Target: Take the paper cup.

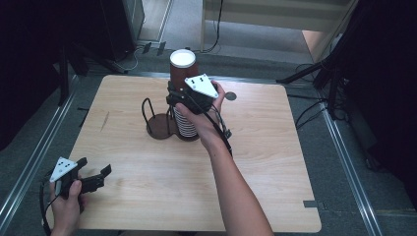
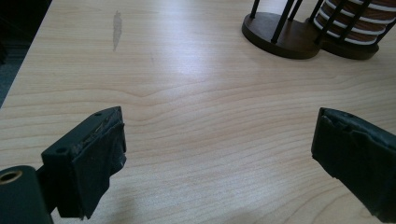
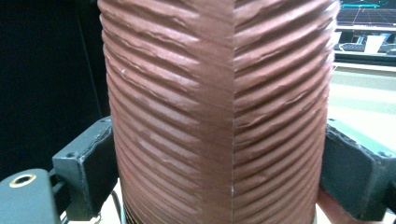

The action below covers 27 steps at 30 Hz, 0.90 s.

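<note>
Two grippers in frame. I saw the right gripper (image 1: 173, 98) clamped on the top brown ribbed cup (image 3: 219, 112), both pads tight against its sides, cup upright above the cup stack (image 1: 186, 123) in the black wire holder (image 1: 156, 125) mid-table. Left gripper (image 1: 96, 177) sat near the wooden table's (image 1: 275, 162) front-left corner, jaws spread wide with nothing between them.

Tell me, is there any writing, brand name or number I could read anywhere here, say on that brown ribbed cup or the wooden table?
None can be read.
The brown ribbed cup held between the right gripper jaws bears only ridges and a seam.
The wooden table shows only grain and a grey smudge.
The screens far behind the cup are too small and blurred to read.
</note>
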Each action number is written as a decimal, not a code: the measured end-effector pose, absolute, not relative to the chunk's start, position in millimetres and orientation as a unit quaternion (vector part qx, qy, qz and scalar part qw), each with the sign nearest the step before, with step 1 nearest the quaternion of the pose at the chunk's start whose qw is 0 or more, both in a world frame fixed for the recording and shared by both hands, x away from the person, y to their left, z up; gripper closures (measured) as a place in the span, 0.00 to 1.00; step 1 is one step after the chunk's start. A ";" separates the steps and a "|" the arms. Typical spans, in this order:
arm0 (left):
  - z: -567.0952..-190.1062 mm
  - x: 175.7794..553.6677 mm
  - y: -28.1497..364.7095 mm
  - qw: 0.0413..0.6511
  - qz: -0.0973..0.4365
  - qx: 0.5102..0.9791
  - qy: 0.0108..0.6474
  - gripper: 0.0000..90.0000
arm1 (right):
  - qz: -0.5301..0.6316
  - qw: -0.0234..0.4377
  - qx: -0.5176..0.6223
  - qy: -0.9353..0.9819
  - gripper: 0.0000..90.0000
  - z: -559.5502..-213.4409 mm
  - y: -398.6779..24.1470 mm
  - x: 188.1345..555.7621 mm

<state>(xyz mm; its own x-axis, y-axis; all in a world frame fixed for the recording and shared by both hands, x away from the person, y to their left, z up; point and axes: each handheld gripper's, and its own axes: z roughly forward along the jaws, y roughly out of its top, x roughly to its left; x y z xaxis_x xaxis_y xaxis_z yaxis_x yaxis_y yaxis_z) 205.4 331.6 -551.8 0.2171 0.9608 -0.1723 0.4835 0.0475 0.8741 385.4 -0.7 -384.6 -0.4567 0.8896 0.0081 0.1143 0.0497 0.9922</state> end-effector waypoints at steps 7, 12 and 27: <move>-551.7 205.3 331.3 0.449 0.265 0.637 0.567 0.04 | 0.560 0.356 0.386 0.641 0.11 -382.5 0.2 383.8; -551.8 205.3 331.1 0.449 0.266 0.637 0.567 0.04 | 0.564 0.359 0.382 0.638 0.13 -379.0 0.3 383.1; -551.7 205.2 330.9 0.448 0.266 0.638 0.566 0.04 | 0.578 0.373 0.377 0.620 0.14 -349.3 -0.4 379.1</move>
